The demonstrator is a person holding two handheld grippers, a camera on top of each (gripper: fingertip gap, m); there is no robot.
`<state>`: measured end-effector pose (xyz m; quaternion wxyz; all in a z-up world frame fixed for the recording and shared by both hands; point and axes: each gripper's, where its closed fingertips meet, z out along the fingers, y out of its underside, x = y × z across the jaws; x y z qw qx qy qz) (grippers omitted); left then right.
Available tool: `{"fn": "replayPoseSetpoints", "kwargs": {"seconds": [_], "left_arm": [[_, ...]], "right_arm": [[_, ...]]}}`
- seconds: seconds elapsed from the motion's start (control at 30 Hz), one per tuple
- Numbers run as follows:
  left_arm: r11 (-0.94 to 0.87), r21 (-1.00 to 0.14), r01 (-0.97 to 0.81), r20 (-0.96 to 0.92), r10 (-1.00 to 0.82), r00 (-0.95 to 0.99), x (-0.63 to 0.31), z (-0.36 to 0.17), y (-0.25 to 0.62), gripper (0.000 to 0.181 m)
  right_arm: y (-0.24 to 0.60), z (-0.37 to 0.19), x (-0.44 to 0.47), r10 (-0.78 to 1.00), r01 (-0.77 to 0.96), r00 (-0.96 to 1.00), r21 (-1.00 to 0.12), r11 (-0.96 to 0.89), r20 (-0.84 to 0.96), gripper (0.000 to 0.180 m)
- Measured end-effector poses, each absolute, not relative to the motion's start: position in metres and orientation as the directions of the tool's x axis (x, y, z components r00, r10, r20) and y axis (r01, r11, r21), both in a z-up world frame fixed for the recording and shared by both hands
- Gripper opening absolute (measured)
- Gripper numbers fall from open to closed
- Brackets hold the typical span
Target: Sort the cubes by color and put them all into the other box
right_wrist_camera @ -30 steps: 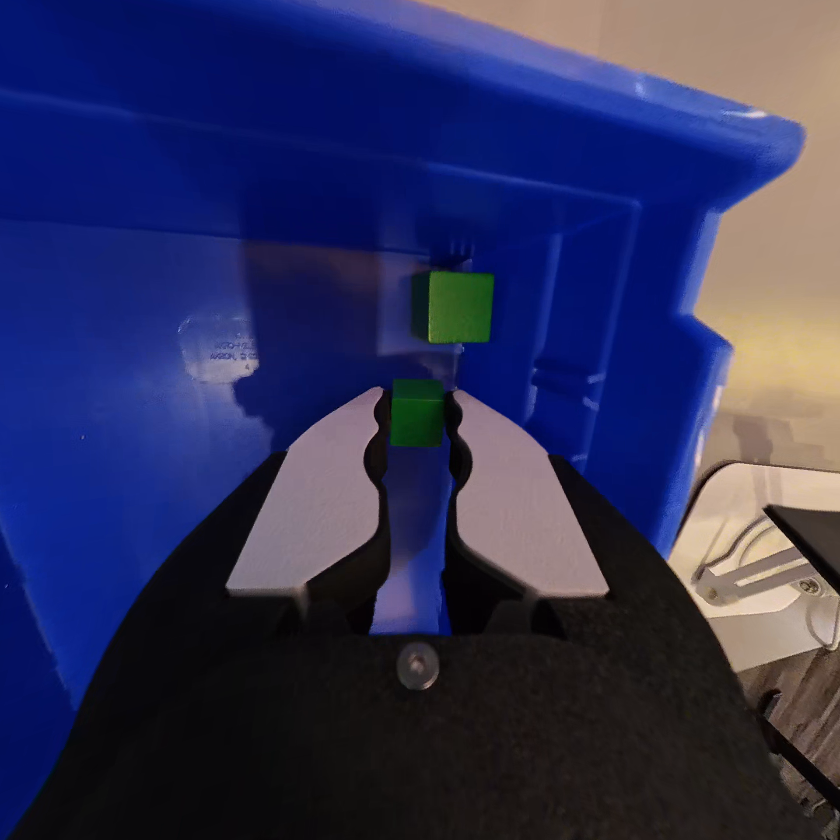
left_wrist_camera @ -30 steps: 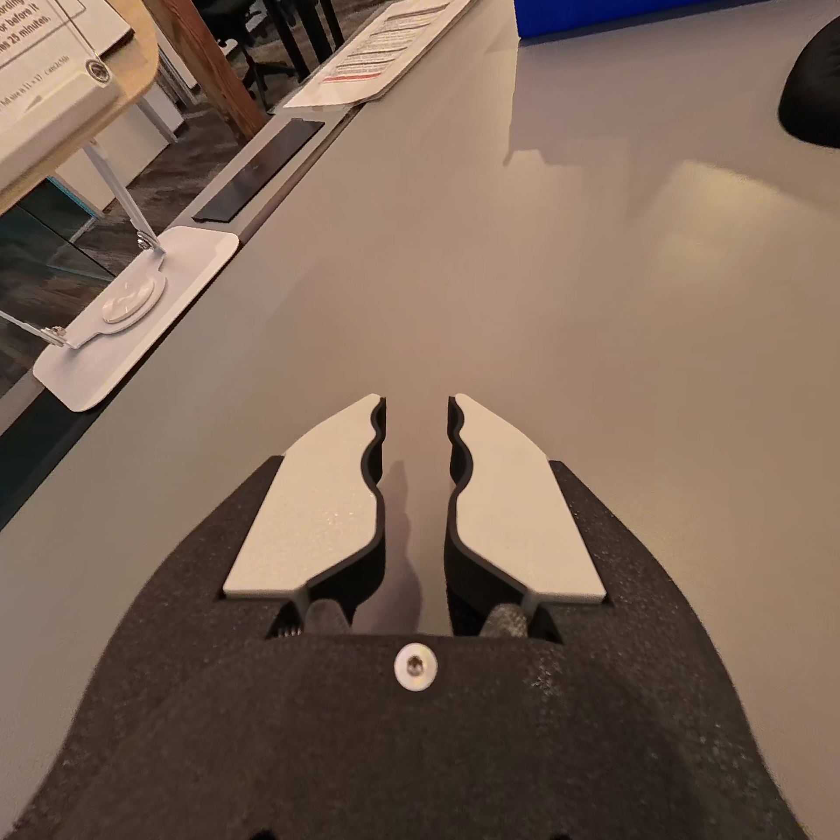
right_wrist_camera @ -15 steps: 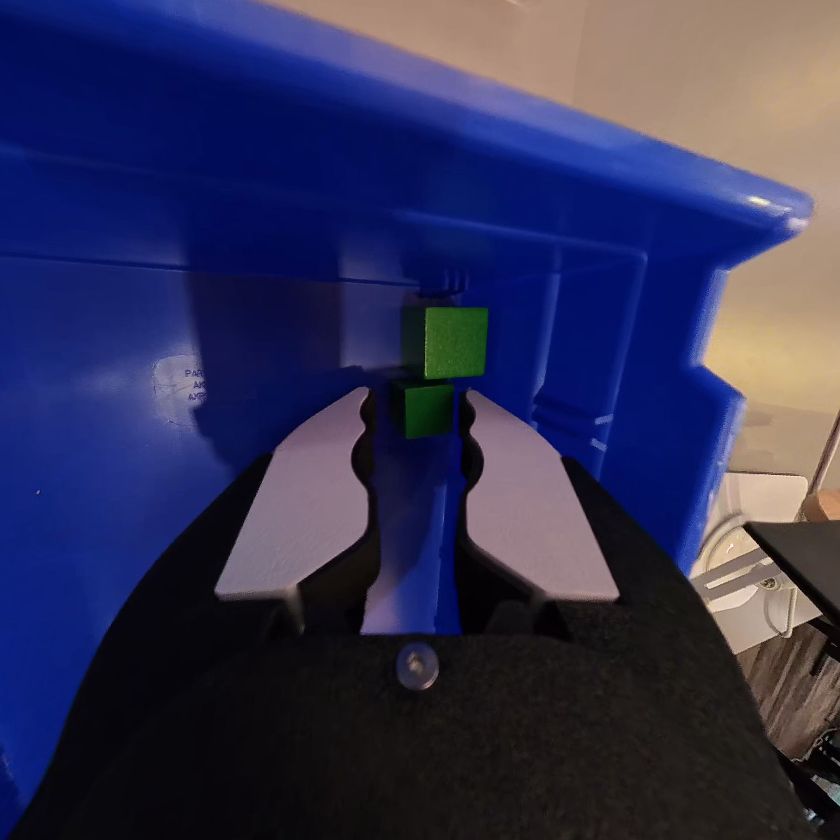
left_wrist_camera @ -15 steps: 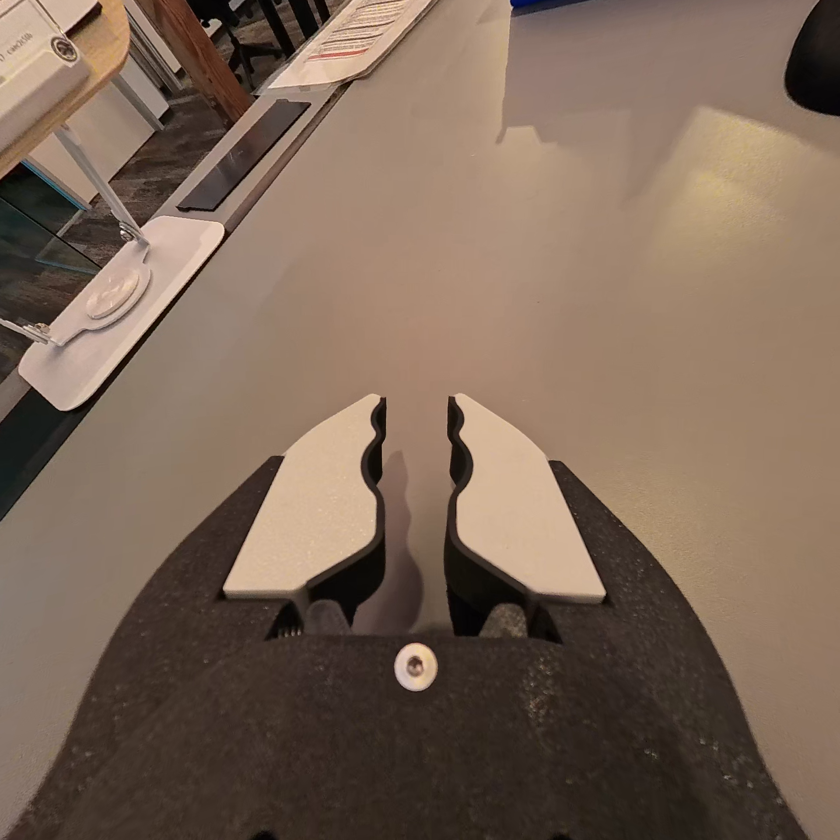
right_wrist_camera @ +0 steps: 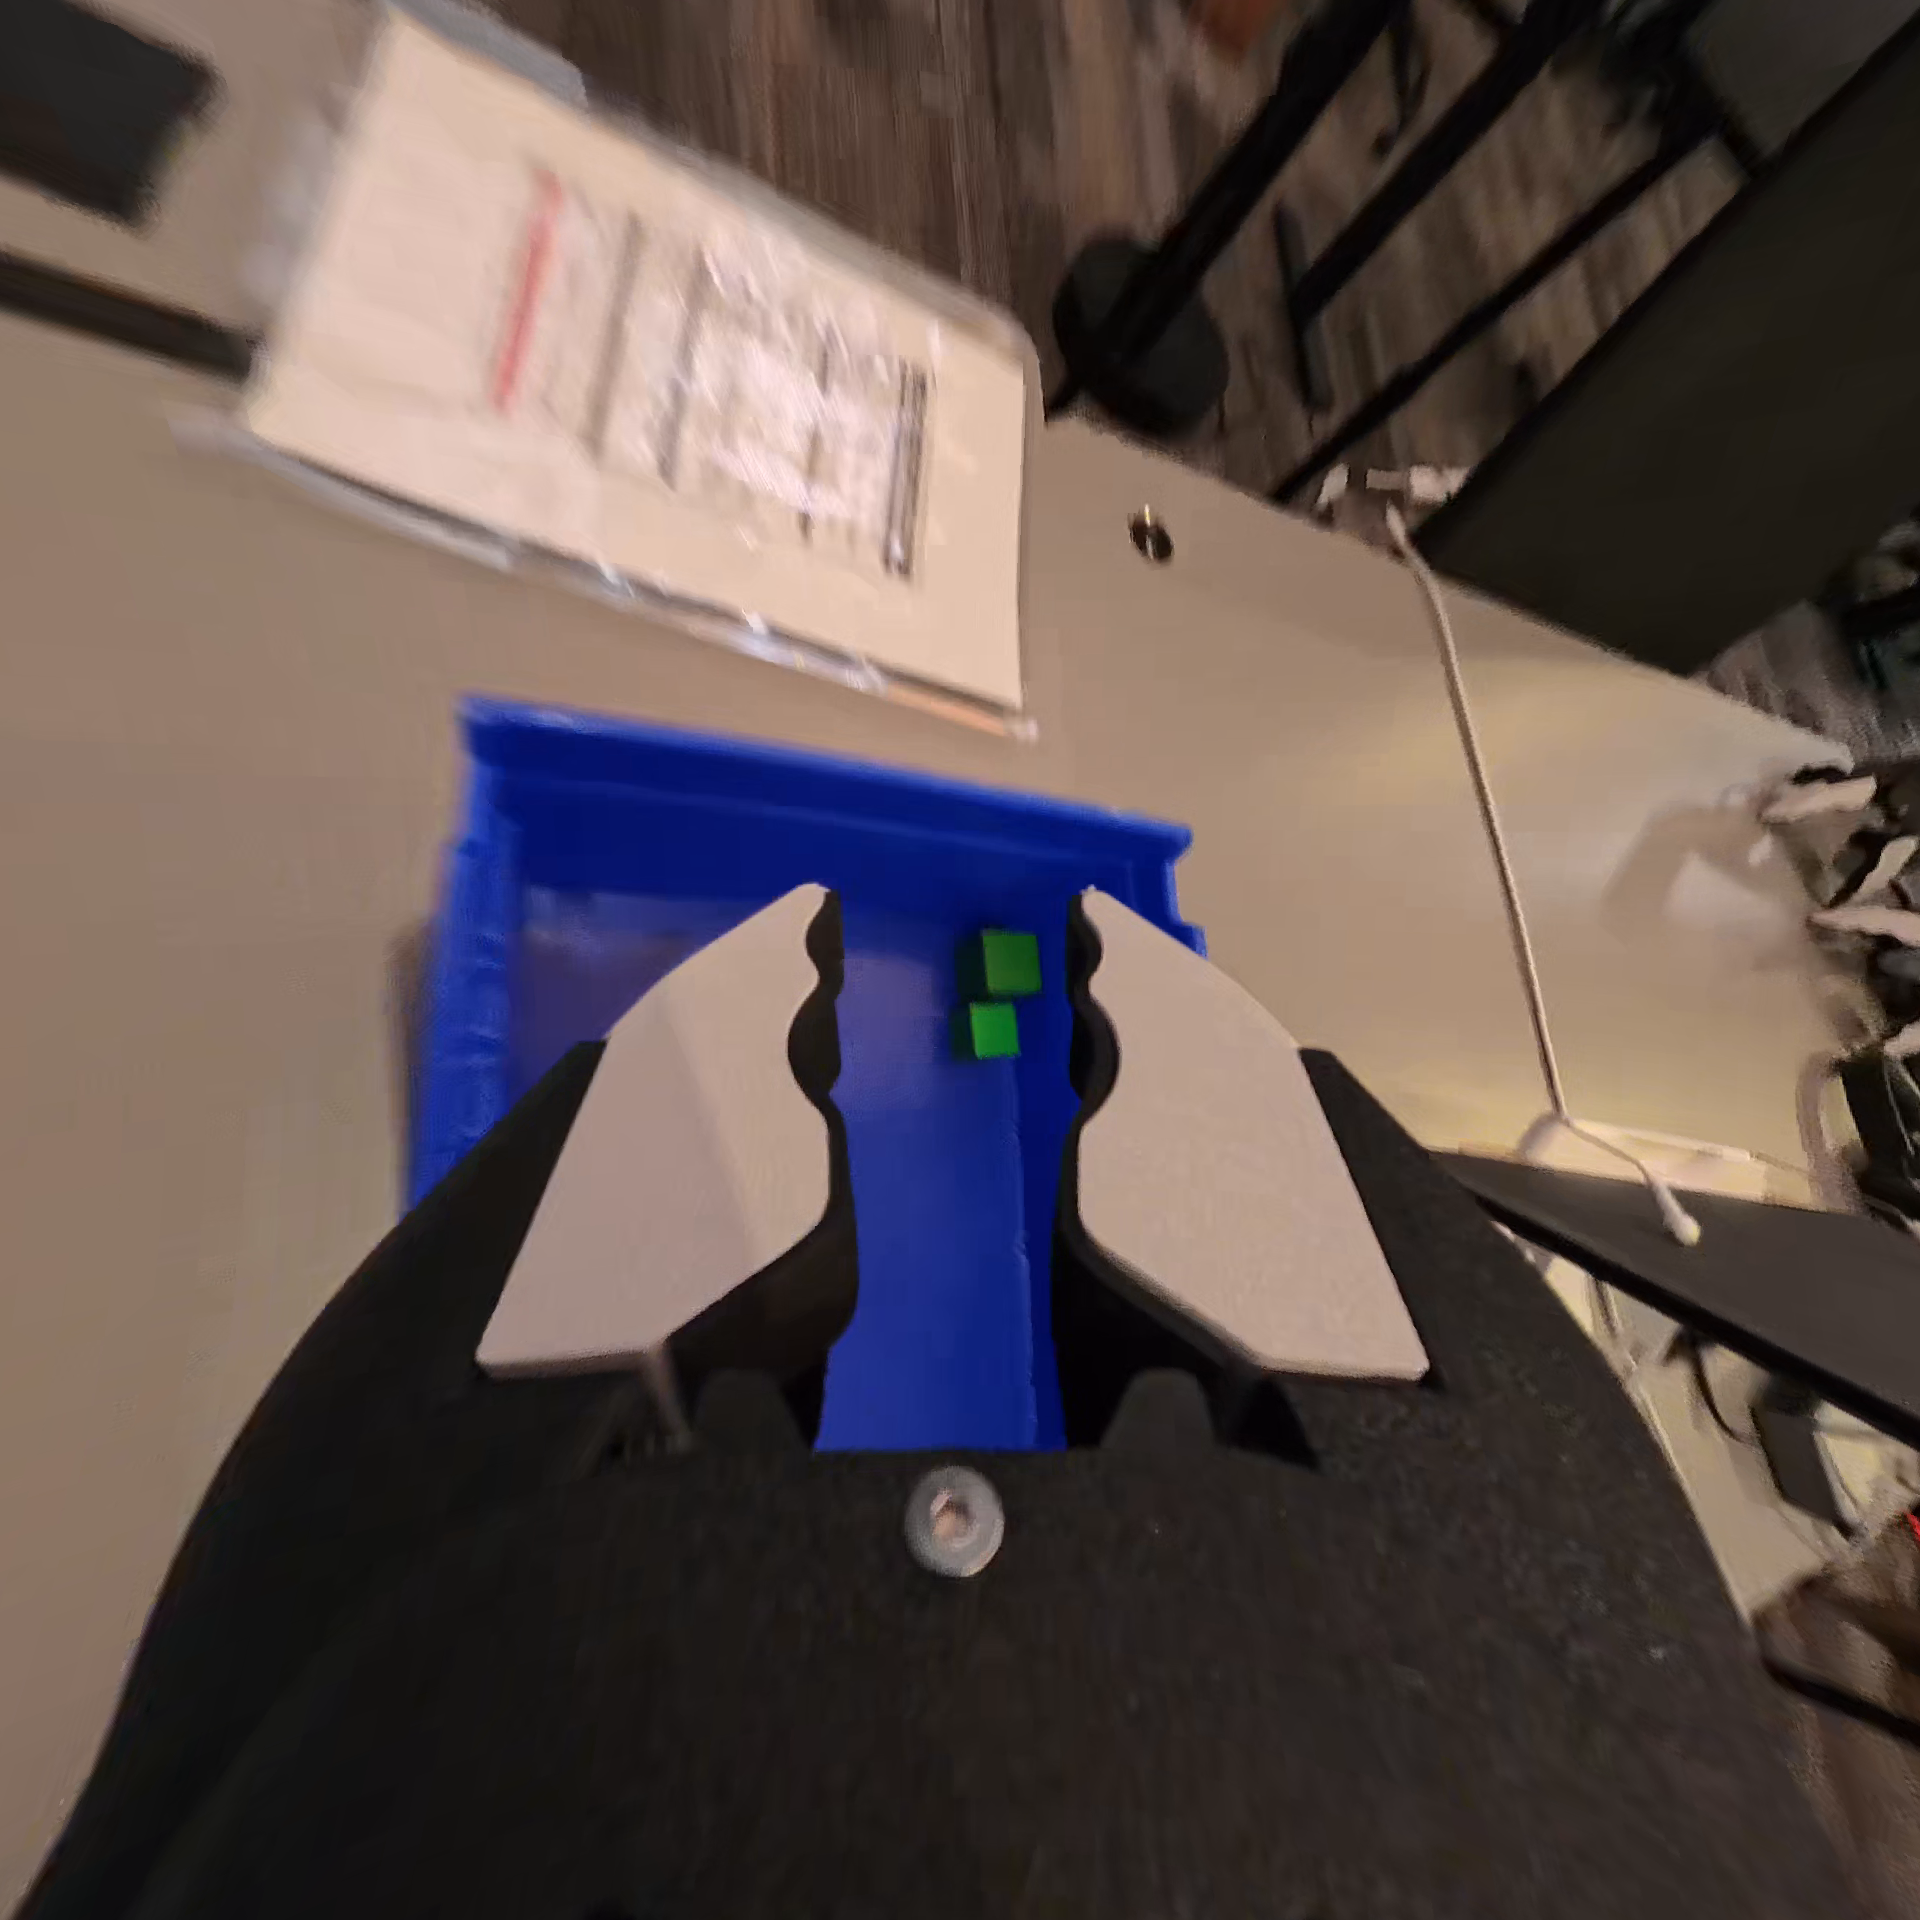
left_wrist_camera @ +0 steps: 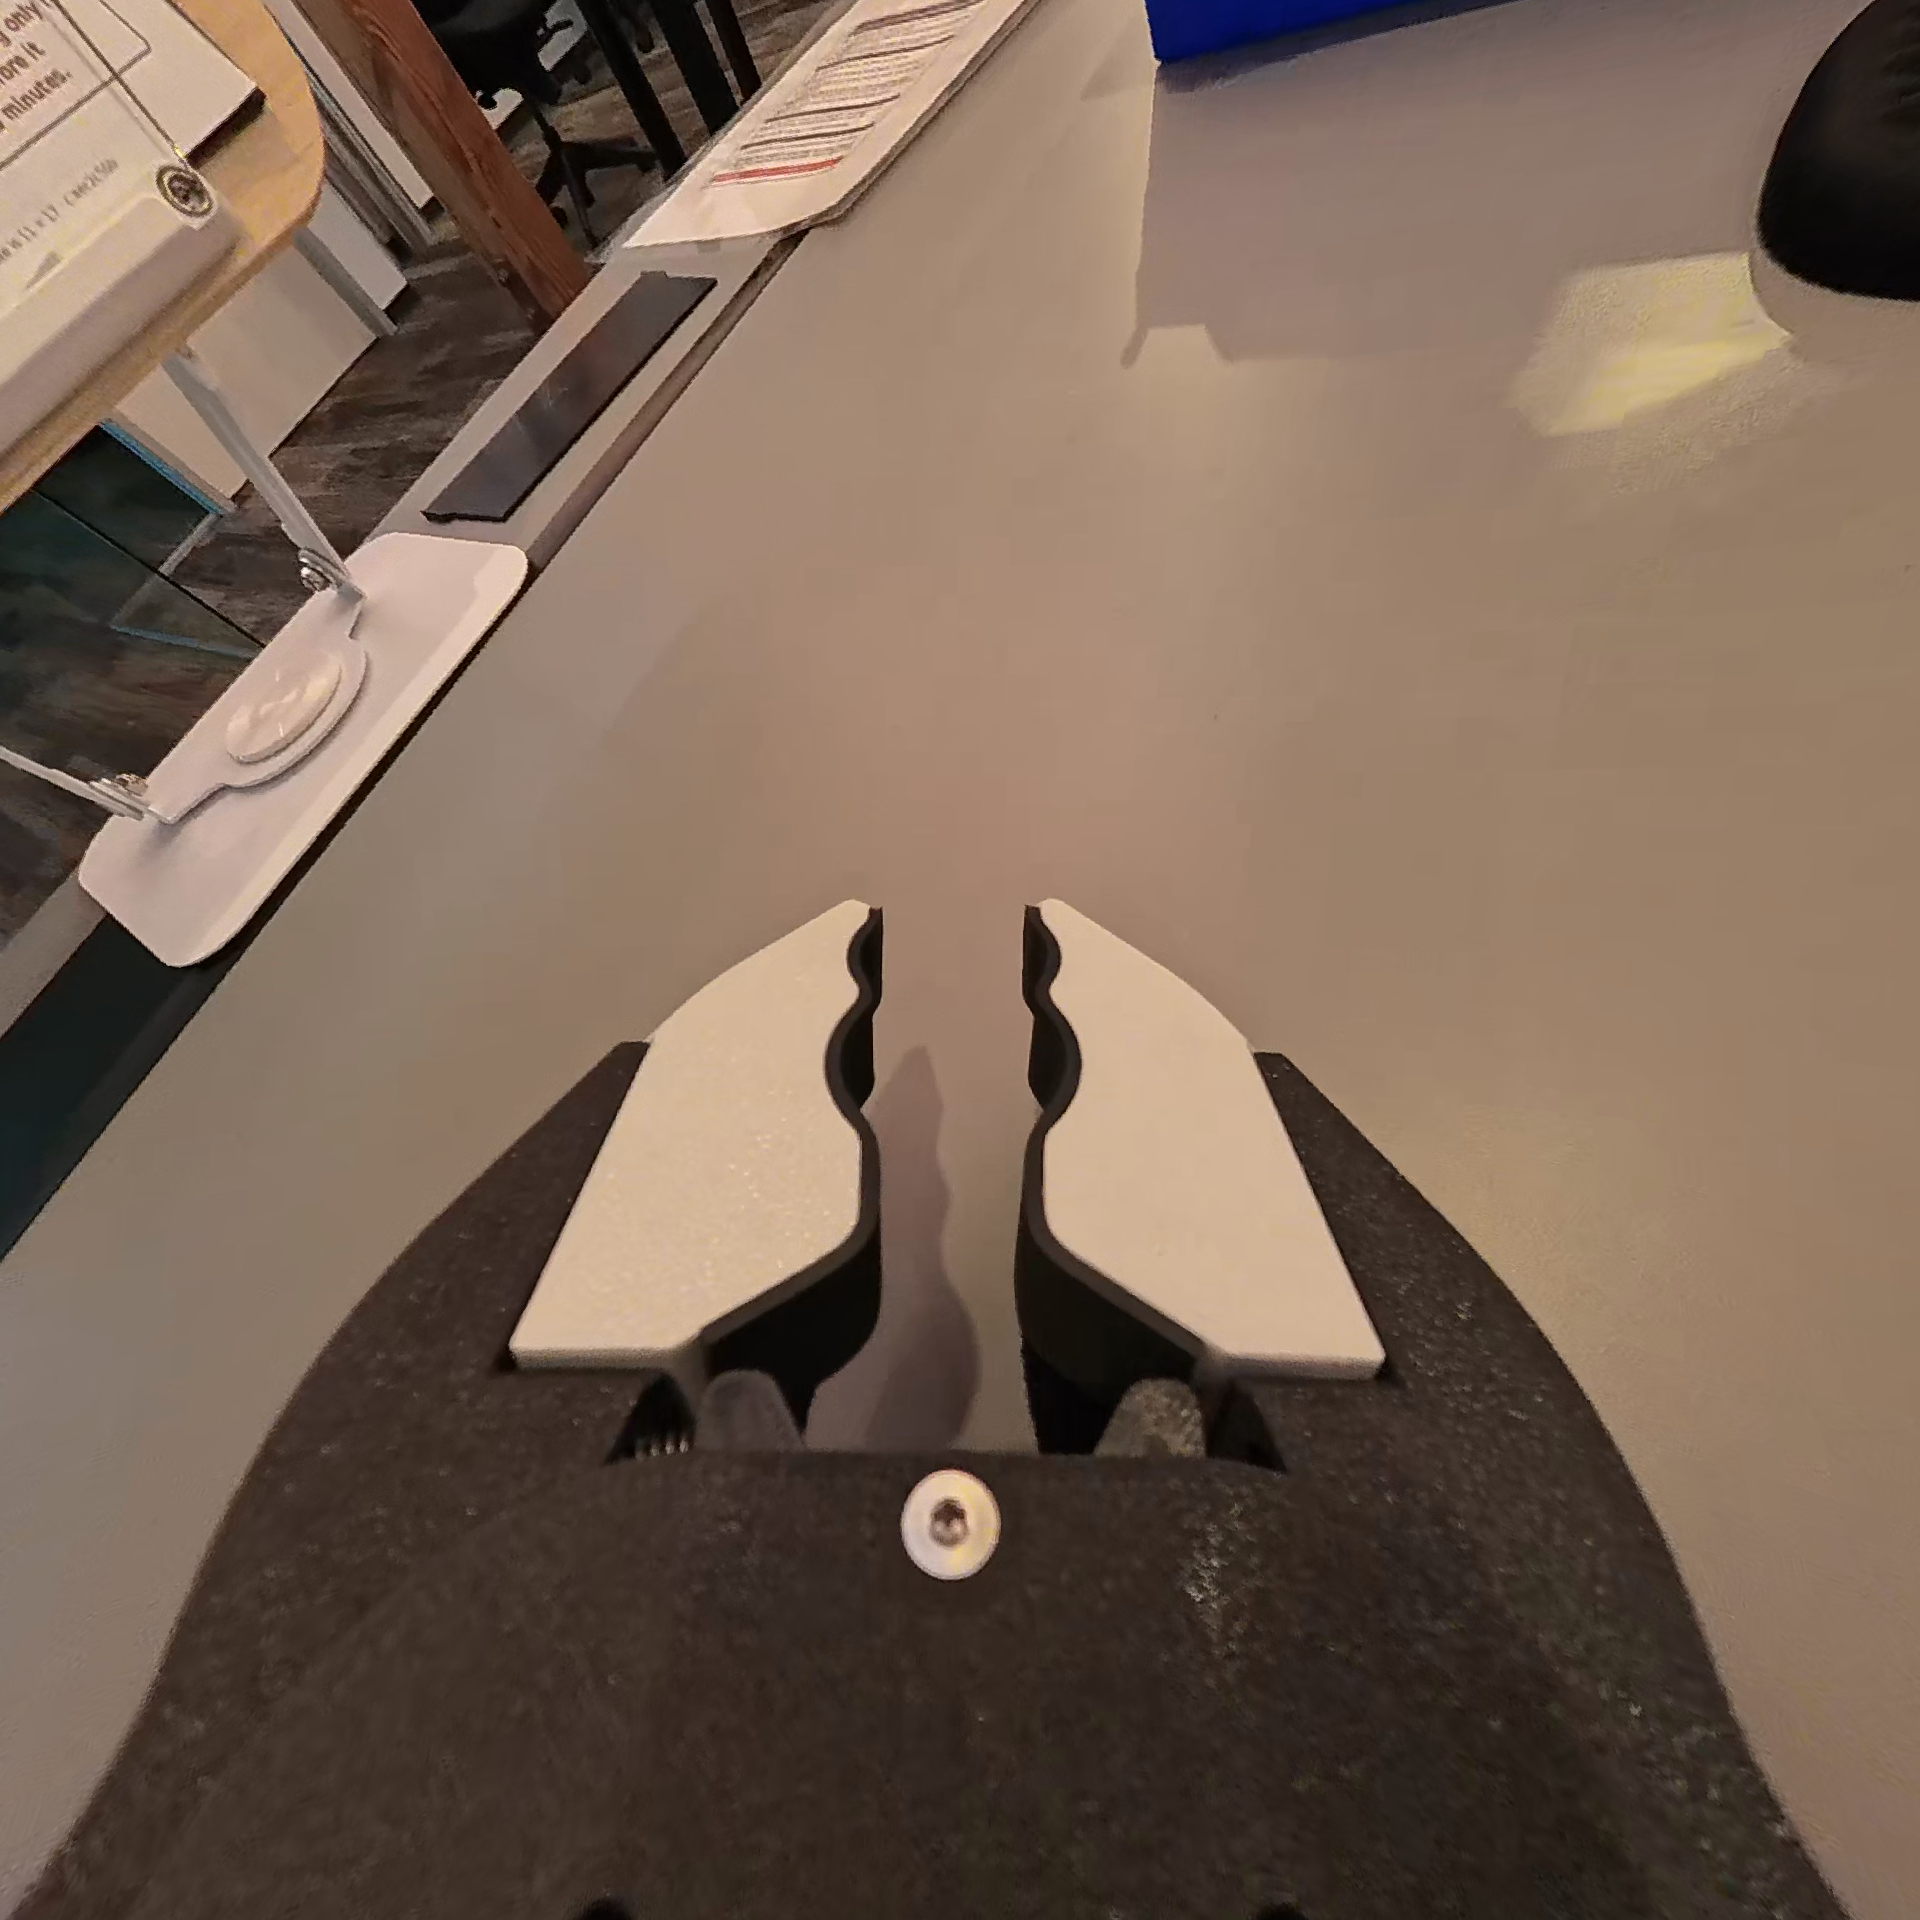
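In the right wrist view, two green cubes, one (right_wrist_camera: 1010, 961) just beyond the other (right_wrist_camera: 992, 1031), lie side by side on the floor of a blue box (right_wrist_camera: 790, 790), near its far right corner. My right gripper (right_wrist_camera: 954, 894) is open and empty, held high above the box and looking down into it. My left gripper (left_wrist_camera: 953, 914) hovers low over the bare grey table (left_wrist_camera: 1143, 644) with a gap between its fingers and nothing in it. A corner of a blue box (left_wrist_camera: 1247, 26) shows at the top of the left wrist view. No other cubes are in view.
A laminated paper sheet (right_wrist_camera: 665, 416) lies beyond the box at the table's far edge and also shows in the left wrist view (left_wrist_camera: 831, 114). A white stand base (left_wrist_camera: 301, 748) sits at the left table edge. A black rounded object (left_wrist_camera: 1849, 177) is at far right. A white cable (right_wrist_camera: 1496, 831) runs right of the box.
My right gripper let go of the green cube beside the other one, opened wide and rose well above the box. The left gripper only shifted slightly.
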<state>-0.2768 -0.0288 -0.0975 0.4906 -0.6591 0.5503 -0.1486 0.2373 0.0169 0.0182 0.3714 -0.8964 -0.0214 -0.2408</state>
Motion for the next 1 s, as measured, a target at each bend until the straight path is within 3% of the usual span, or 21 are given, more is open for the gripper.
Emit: {"fn": "replayPoseSetpoints", "kwargs": {"seconds": [0.17,0.4,0.77,1.0], "left_arm": [[0.092,-0.809,-0.581,-0.357,-0.862,0.361,-0.278,-0.096,-0.027,0.025],[0.059,-0.846,-0.53,-0.327,-0.842,0.429,-0.287,-0.082,-0.015,0.025],[-0.01,-0.942,-0.334,-0.246,-0.657,0.712,-0.375,0.005,0.017,0.023],[-0.219,-0.834,-0.507,-0.41,-0.37,0.834,-0.518,0.033,-0.003,0.022]], "right_arm": [[0.033,0.075,0.147,-0.088,0.3,0.913,-0.803,-0.515,0.398,0.041],[0.048,0.106,-0.016,0.124,0.477,0.878,-0.832,-0.282,0.462,0.042],[0.029,0.06,-0.227,0.483,0.734,0.599,-0.679,-0.012,0.639,0.041],[0.016,0.015,-0.261,0.563,0.811,0.479,-0.586,0.01,0.673,0.042]]}}
